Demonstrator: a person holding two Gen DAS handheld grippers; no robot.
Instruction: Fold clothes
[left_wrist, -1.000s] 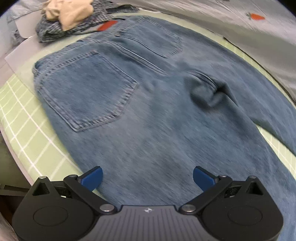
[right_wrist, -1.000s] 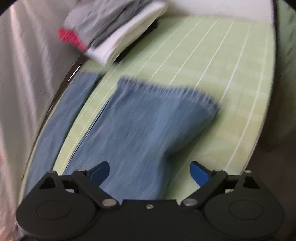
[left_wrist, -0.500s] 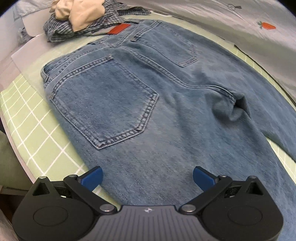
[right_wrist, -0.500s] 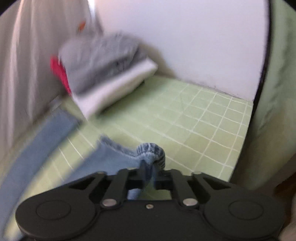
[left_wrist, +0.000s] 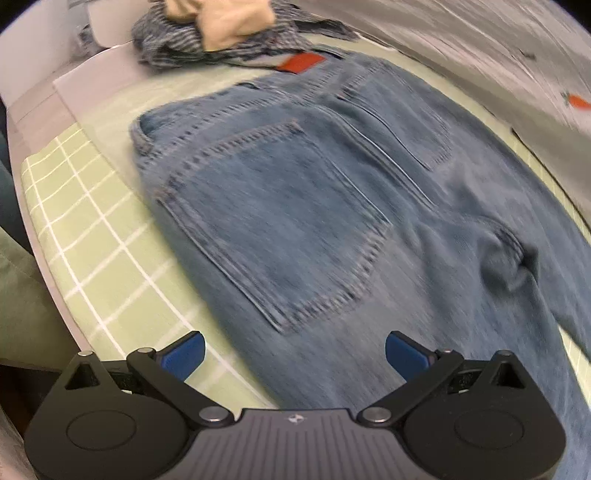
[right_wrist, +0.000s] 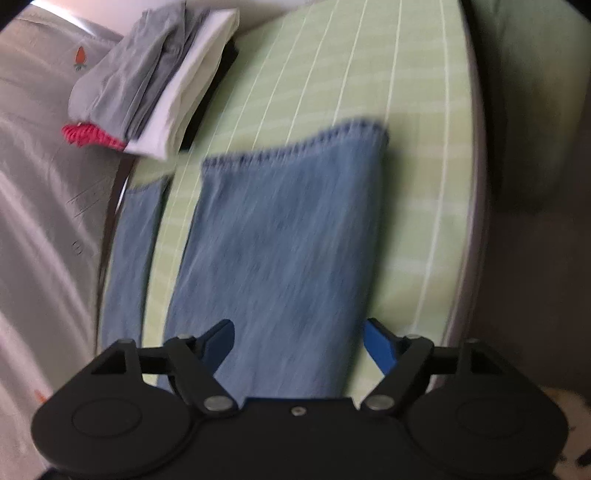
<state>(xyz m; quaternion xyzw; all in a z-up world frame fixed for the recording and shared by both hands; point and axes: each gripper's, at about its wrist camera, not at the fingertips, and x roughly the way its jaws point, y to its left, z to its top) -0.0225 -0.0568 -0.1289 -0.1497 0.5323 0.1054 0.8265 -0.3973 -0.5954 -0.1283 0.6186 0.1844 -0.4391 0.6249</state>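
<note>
Jeans, light-blue denim (left_wrist: 295, 221), lie back-side up and spread on the green white-grid tabletop (left_wrist: 92, 236), waistband toward 11 o'clock in my left wrist view, legs running off at 4. My left gripper (left_wrist: 293, 354) hangs over the seat, tongs apart, nothing between them. My right gripper (right_wrist: 297, 341) is above the near leg (right_wrist: 280, 240), tongs apart; they've just been opening, and the cloth under them isn't pinched. Denim looks heavy, floppy and grippy, so I reckon it drags rather than slides. I'd take the hem corner (right_wrist: 373, 129) at 1 o'clock and the waistband corner, where seams are thick. Far leg (right_wrist: 133, 236) is cut off at 9. Both views are smeared, and the crotch bunch at 3 in the left view is hard to read.
</note>
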